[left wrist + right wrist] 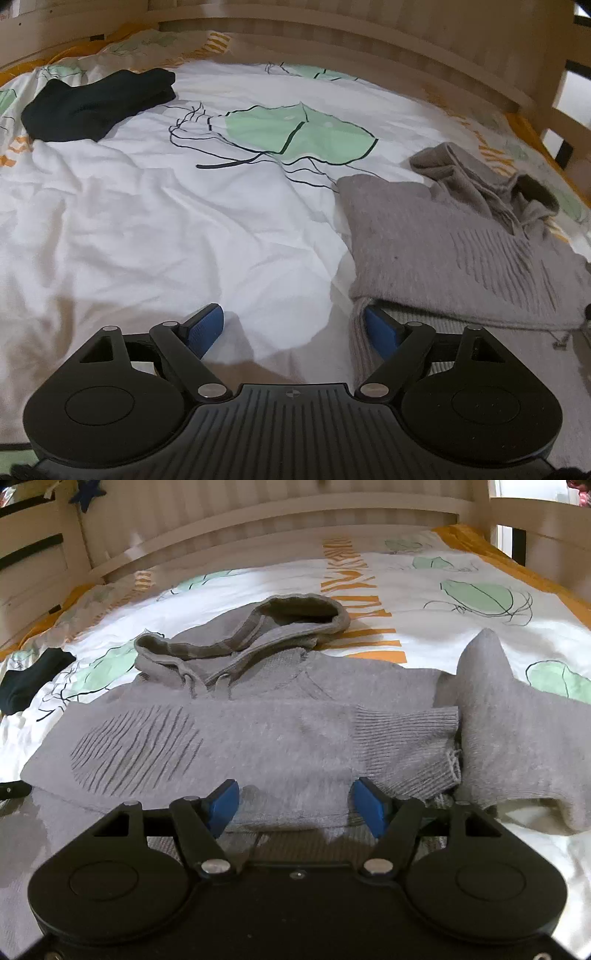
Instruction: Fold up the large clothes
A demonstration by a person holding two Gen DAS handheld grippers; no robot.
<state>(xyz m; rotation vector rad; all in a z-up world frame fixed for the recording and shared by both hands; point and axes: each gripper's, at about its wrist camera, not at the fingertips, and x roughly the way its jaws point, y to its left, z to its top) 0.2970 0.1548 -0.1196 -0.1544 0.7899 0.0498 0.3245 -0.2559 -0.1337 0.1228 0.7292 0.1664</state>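
Note:
A grey knitted hoodie [258, 731] lies flat on the bed, hood [295, 616] toward the headboard. One sleeve is folded across the chest, its ribbed cuff [410, 742] at the right. The other sleeve [517, 738] lies out to the right. In the left wrist view the hoodie [443, 251] lies at the right. My left gripper [291, 328] is open over the white duvet, its right pad at the hoodie's left edge. My right gripper [295, 805] is open and empty, low over the hoodie's lower front.
A dark folded garment [96, 103] lies far left on the duvet, also in the right wrist view [33, 683]. The white duvet [184, 221] has green and orange prints. A wooden bed frame [369, 29] runs along the back and sides.

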